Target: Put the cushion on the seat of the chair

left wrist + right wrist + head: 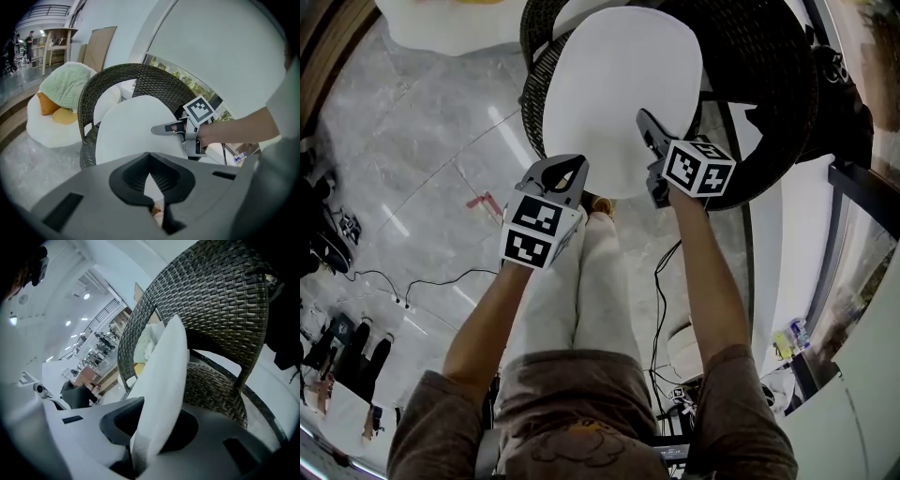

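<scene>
The white cushion [619, 94] hangs tilted over the dark wicker chair [769, 84], held by both grippers at its near edge. My left gripper [565, 175] is shut on the cushion's near left edge; in the left gripper view a thin strip of the cushion [136, 131] shows pinched between the jaws of the left gripper [150, 183]. My right gripper [645, 127] is shut on the right edge. In the right gripper view the cushion [164, 380] rises edge-on out of the right gripper [140, 451], with the chair's woven back [215, 291] and seat behind it.
A white beanbag with green and orange pillows [65, 93] sits left of the chair. Cables [412, 291] run over the marble floor at the left, near a red mark [480, 201]. The person's legs [600, 281] stand right in front of the chair.
</scene>
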Motion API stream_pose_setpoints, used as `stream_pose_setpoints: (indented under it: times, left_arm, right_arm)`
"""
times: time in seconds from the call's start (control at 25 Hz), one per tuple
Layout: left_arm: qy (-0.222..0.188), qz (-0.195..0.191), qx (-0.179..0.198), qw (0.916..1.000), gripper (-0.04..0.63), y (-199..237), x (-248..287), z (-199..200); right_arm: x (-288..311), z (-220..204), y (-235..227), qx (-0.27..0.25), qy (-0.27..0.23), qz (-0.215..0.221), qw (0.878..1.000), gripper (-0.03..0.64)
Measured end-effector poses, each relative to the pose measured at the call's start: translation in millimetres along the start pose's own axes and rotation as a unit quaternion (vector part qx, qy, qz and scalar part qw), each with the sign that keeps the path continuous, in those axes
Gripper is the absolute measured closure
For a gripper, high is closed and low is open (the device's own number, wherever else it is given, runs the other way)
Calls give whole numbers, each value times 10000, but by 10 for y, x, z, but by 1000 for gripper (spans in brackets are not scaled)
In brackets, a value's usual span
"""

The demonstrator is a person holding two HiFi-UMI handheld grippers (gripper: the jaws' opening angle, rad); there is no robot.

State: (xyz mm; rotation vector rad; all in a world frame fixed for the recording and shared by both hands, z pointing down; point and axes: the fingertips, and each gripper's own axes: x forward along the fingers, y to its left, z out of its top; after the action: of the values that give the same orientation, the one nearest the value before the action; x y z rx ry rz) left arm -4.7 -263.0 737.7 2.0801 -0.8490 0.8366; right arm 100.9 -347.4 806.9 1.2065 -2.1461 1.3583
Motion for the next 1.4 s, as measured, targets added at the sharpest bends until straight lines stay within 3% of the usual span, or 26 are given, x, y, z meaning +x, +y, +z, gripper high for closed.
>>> stream_pose_setpoints:
  times: [0.16, 0.4, 0.56, 0.68, 1.08, 1.24, 1.4]
  left_arm:
    - [22, -20, -16, 10000, 592, -17, 9, -20]
    - [35, -15, -32, 10000, 592, -9, 2, -16]
    - [12, -16, -39, 10000, 591, -21, -1, -6]
    - [1, -35, -69, 10000, 591, -63, 10, -24]
    - [26, -109, -75, 9999, 591, -219, 3, -123]
    - [-9, -108, -85, 9999, 591, -268, 0, -128]
    - [-81, -103, -60, 9999, 591, -339, -25, -81]
  right_arm:
    - [55, -24, -130, -107, 108, -242, 9996, 506]
    - [36, 1, -291, -268, 85, -787, 9965, 374]
    - [1, -40, -373, -801, 261, -1155, 9897, 319]
    - [-33, -109, -409, -867, 334, -1250, 9878, 286]
    - [-310, -234, -694, -808, 427, -1886, 9778, 267]
    - [-380, -199, -690, -793, 335, -1836, 9792, 267]
    - [-410, -194, -560, -519, 235, -1492, 9872, 268]
